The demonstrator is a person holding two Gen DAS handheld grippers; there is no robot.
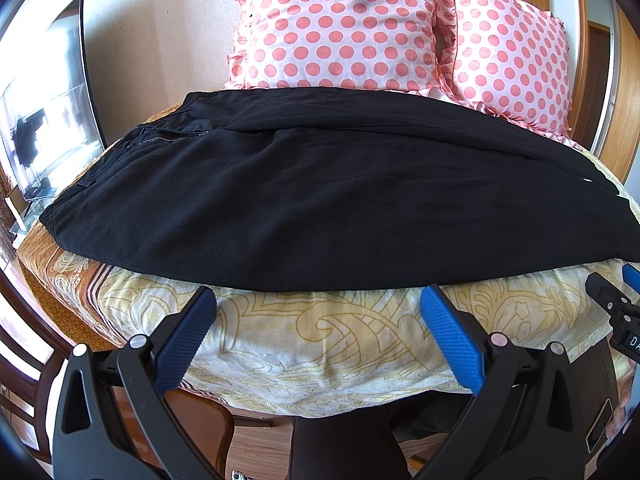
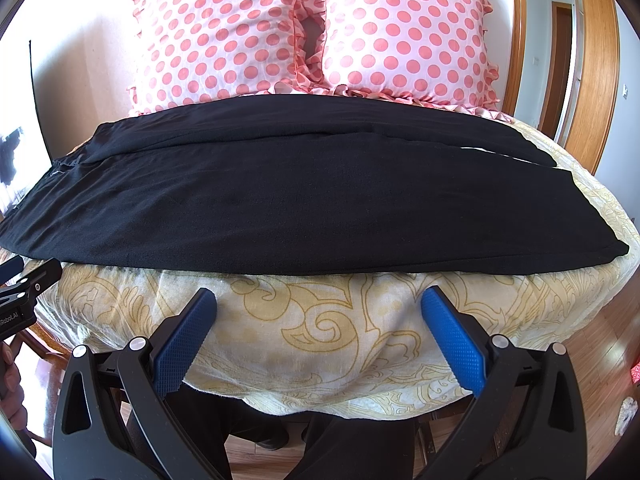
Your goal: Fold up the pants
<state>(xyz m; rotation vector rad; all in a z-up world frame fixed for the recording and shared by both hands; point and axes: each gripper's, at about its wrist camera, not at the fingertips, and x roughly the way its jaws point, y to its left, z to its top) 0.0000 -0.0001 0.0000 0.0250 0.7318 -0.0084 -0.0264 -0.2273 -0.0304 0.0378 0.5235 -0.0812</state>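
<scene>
Both sets of fingers, left gripper [image 1: 318, 300] and right gripper [image 2: 319, 302], are spread wide, nothing held; pants [image 1: 320, 200] laid crosswise just ahead, waistband nearer the left.

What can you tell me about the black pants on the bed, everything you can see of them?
The black pants are of a matte, soft-looking fabric and lie flat across the patterned yellow bedspread, lengthwise from side to side. The waist end with an open zipper is at the left, the leg hems at the right. One leg lies partly over the other, nearly aligned. The far edge reaches the polka-dot pillows. Neither tool touches them.
</scene>
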